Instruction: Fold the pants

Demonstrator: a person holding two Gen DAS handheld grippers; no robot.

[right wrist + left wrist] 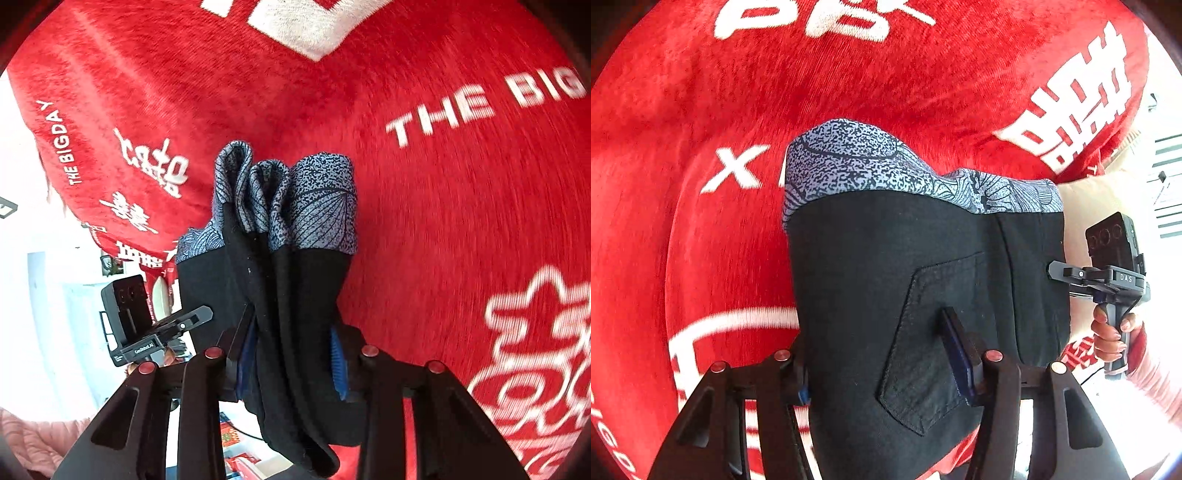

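The black pants (pixel 886 266) have a grey-blue patterned waistband (pixel 857 162) and a back pocket (pixel 931 339). They hang lifted above a red blanket. My left gripper (pixel 886 369) is shut on the pants near the pocket. My right gripper (pixel 291 354) is shut on bunched folds of the pants (pixel 288 295), with the waistband (pixel 317 203) gathered beyond the fingers. The right gripper also shows in the left wrist view (pixel 1108 277) at the pants' right edge. The left gripper shows in the right wrist view (pixel 162 332) at the left.
A red plush blanket (pixel 701 110) with white lettering covers the surface below and also fills the right wrist view (pixel 443 184). A bright room lies beyond the blanket's edge (pixel 55 295).
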